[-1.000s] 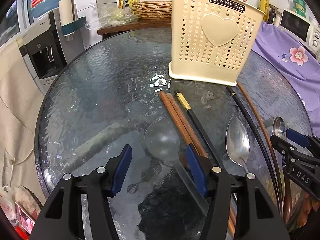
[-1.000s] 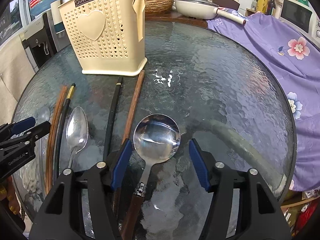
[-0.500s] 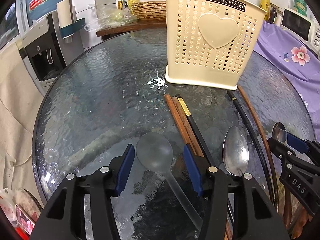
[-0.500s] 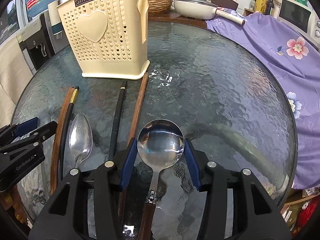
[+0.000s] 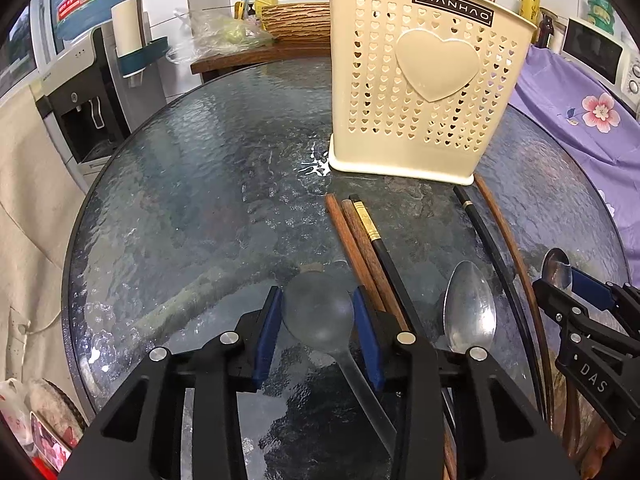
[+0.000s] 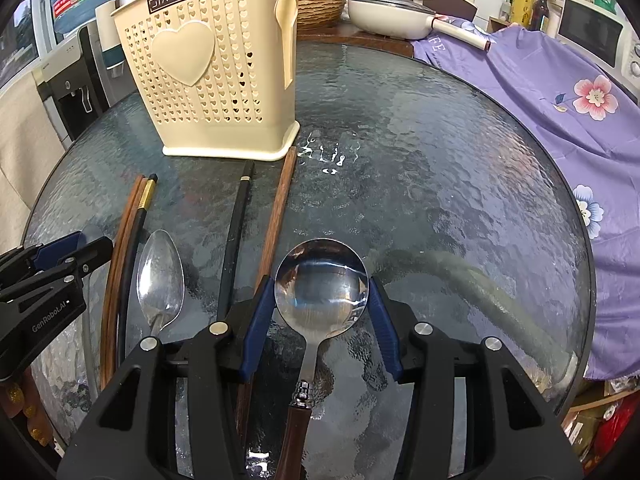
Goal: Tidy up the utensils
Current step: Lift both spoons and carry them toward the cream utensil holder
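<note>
The left gripper (image 5: 318, 312) sits low over the round glass table (image 5: 192, 200), and its blue pads (image 5: 267, 332) have just been closing in on the bowl of a see-through spoon (image 5: 318, 316); they now press it on both sides. Only the left view shows this clear spoon well. In the right view it is mostly hidden behind the left gripper at 9 o'clock. The right gripper (image 6: 322, 300) has a shiny round ladle spoon (image 6: 322, 280) between its pads. The left pad touches the bowl, but I cannot tell if the right pad does. The brown handle (image 6: 296, 432) of this spoon shows only in the right view. In the left view just its tip peeks out at 3 o'clock. A plain metal spoon (image 6: 160, 276) lies flat between the two grippers. Brown and black chopsticks (image 5: 360, 248) lie on the glass, pointing toward 12 o'clock. The cream holder (image 5: 424, 80) with the heart stands upright at 12 o'clock.
</note>
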Available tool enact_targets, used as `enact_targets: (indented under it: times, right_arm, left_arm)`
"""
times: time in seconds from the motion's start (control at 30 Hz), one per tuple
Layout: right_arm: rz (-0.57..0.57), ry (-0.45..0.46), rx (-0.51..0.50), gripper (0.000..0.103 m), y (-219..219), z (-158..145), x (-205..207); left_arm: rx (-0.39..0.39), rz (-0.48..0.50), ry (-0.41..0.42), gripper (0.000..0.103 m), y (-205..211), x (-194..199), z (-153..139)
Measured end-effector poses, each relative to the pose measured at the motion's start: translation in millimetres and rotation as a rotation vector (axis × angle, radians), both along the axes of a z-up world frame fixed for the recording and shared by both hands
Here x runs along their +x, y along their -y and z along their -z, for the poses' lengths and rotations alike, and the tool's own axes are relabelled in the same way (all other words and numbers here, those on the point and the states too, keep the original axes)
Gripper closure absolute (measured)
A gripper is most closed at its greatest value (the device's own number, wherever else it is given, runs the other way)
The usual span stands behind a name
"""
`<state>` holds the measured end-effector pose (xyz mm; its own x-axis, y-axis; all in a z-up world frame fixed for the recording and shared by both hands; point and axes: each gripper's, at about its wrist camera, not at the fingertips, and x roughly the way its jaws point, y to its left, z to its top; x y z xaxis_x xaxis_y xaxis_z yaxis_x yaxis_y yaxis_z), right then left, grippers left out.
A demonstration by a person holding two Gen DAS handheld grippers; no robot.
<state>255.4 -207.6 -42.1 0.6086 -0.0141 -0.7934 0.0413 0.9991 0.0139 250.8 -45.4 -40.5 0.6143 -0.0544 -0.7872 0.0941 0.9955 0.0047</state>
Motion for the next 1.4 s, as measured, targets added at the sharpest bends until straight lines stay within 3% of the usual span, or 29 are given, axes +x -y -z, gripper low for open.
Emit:
enact_targets:
  times: [0.37,0.67,1.4]
  right_arm:
    - [-0.010,0.006,0.000,0.056,-1,-1,1]
    - [-0.035,0.038,0.029,0.056,6,-2,-1]
    - [-0.090,0.179,0.147,0.056,24,-44,-20]
  left_arm:
    - [-0.042,0.015,0.002,0.068,-3,2,-1]
    - [-0.055,0.030,0.056,0.068,-6,-2,-18]
    - [-0.076,0.065,0.177,0.068,-11,-19,-58]
